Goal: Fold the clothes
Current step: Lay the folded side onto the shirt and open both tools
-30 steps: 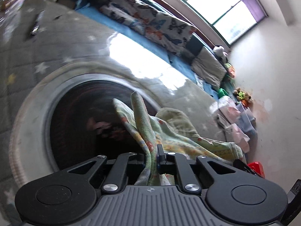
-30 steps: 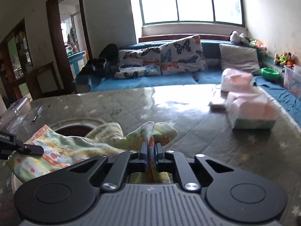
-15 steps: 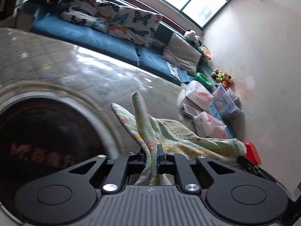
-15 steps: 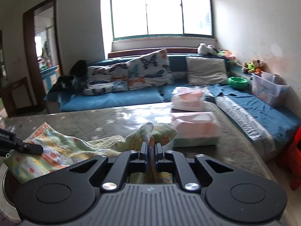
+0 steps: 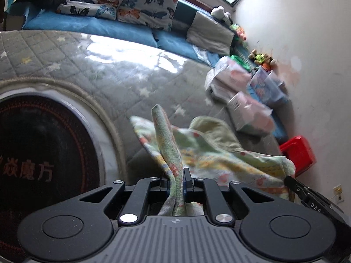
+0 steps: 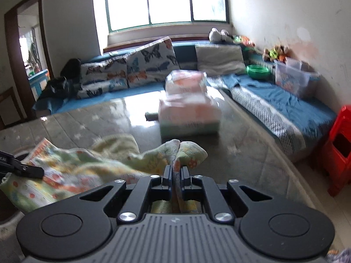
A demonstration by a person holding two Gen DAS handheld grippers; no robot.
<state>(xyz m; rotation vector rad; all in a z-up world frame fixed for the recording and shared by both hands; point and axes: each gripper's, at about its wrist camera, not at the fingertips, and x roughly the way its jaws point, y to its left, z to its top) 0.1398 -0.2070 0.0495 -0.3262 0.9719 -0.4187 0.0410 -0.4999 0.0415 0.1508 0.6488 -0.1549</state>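
Stretching sideways, the printed cloth [image 6: 72, 171] spans left gripper [image 5: 176, 180] to right gripper [image 6: 175, 175].

place: home living room | seating: blue corner sofa [image 6: 285, 107] with butterfly-print cushions [image 6: 151, 65] | light: big 3-pane window [image 6: 166, 2] | surface: quilted star-pattern table cover [image 5: 109, 65] | clutter: soft toys [image 6: 274, 52], plastic storage box [image 6: 294, 79], red stool [image 6: 340, 149] | exit: doorway [image 6: 28, 50] on the left

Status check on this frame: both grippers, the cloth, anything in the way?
Left gripper shut on floral cloth. Right gripper shut on it too. Cloth slung between them, unfolded. Tissue packs ahead on table.
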